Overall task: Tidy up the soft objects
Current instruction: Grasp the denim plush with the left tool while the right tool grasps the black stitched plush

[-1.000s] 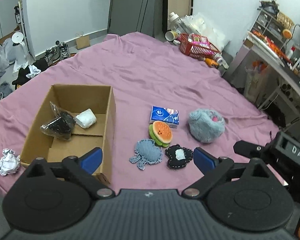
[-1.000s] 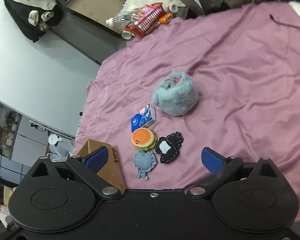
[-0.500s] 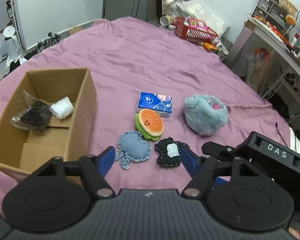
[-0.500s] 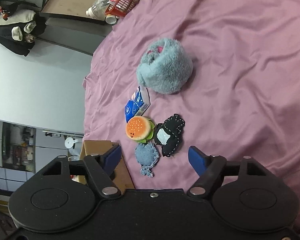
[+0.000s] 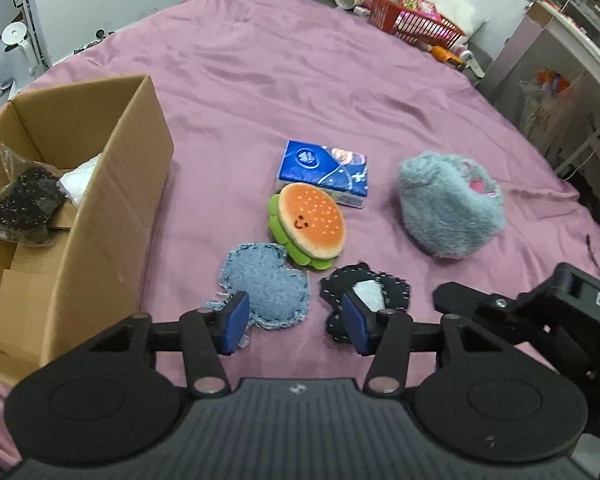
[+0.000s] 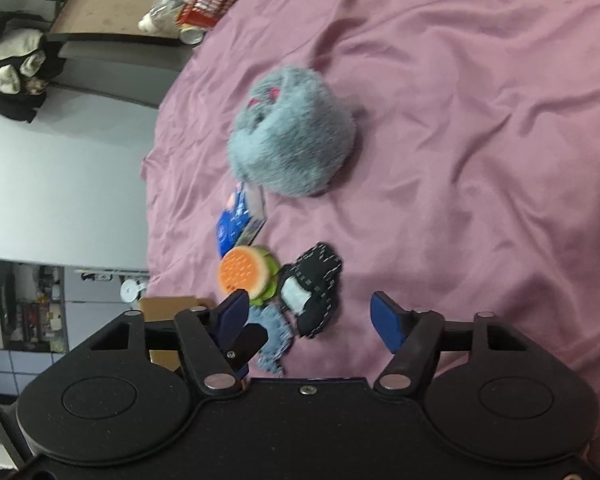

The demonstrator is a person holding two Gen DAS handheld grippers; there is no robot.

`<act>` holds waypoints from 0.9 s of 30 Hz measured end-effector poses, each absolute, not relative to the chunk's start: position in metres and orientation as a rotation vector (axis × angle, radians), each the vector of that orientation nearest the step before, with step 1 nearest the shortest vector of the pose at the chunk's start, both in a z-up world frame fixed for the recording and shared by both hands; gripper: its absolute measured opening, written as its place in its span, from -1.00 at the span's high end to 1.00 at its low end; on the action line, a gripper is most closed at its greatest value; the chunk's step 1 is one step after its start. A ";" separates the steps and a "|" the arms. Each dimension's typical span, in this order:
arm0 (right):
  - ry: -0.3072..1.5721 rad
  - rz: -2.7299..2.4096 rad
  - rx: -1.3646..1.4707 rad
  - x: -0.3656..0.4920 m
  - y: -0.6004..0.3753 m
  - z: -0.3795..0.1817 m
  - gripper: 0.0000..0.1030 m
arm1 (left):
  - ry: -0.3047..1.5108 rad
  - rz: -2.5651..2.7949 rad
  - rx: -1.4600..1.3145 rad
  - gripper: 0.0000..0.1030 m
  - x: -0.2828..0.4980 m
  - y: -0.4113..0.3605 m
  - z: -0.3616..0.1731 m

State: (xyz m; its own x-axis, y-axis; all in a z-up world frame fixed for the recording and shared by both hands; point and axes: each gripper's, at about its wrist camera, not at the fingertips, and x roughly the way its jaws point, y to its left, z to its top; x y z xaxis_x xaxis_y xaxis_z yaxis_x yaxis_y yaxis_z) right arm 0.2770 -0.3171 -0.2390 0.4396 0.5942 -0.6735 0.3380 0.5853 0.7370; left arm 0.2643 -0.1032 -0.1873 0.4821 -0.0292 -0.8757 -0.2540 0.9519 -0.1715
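On the purple cloth lie a denim patch toy (image 5: 266,284), a burger plush (image 5: 310,226), a black stitched toy (image 5: 366,294), a blue tissue pack (image 5: 324,172) and a grey fluffy plush (image 5: 450,204). My left gripper (image 5: 296,323) hangs open just above the denim toy and the black toy, holding nothing. In the right wrist view my right gripper (image 6: 312,320) is open over the black stitched toy (image 6: 314,290), with the burger plush (image 6: 246,276), the denim toy (image 6: 272,338), the tissue pack (image 6: 240,220) and the grey plush (image 6: 294,140) ahead.
A cardboard box (image 5: 112,200) stands at the left and holds a bagged black item (image 5: 20,204) and a white wad (image 5: 80,180). A red basket (image 5: 414,20) and clutter sit at the far edge. Shelves stand at the right.
Both grippers have come closer to the toys and lower. The left gripper's fingers have narrowed but stay apart. The box has slid toward the left of the left wrist view.
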 end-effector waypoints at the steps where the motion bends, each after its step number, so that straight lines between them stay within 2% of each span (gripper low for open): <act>1: 1.154 0.191 0.990 0.278 -0.317 -0.241 -0.16 | 1.068 0.142 -0.293 0.02 0.267 -0.102 -0.191; 3: 1.159 0.185 0.994 0.281 -0.316 -0.244 -0.10 | 1.076 0.146 -0.294 0.02 0.271 -0.100 -0.197; 13: 1.234 0.179 0.933 0.293 -0.294 -0.260 -0.10 | 1.122 0.166 -0.317 0.03 0.287 -0.087 -0.221; 22: 1.213 0.185 0.875 0.306 -0.279 -0.263 -0.10 | 1.115 0.155 -0.365 0.48 0.283 -0.077 -0.221; 23: 1.206 0.193 0.851 0.306 -0.276 -0.261 -0.02 | 1.109 0.157 -0.384 0.50 0.281 -0.074 -0.218; 24: 1.202 0.207 0.816 0.307 -0.274 -0.260 0.27 | 1.103 0.162 -0.411 0.53 0.278 -0.072 -0.214; 25: 1.201 0.221 0.795 0.307 -0.272 -0.259 0.46 | 1.097 0.166 -0.430 0.54 0.276 -0.073 -0.210; 27: 1.184 0.241 0.815 0.304 -0.274 -0.259 0.60 | 1.069 0.150 -0.427 0.54 0.269 -0.078 -0.199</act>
State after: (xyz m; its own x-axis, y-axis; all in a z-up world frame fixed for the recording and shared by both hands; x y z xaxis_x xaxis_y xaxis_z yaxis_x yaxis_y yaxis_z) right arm 0.3044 -0.2742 -0.2585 0.3905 0.5675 -0.7249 0.2385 0.6982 0.6751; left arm 0.2692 -0.0785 -0.1986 0.4798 -0.0858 -0.8732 -0.3220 0.9085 -0.2662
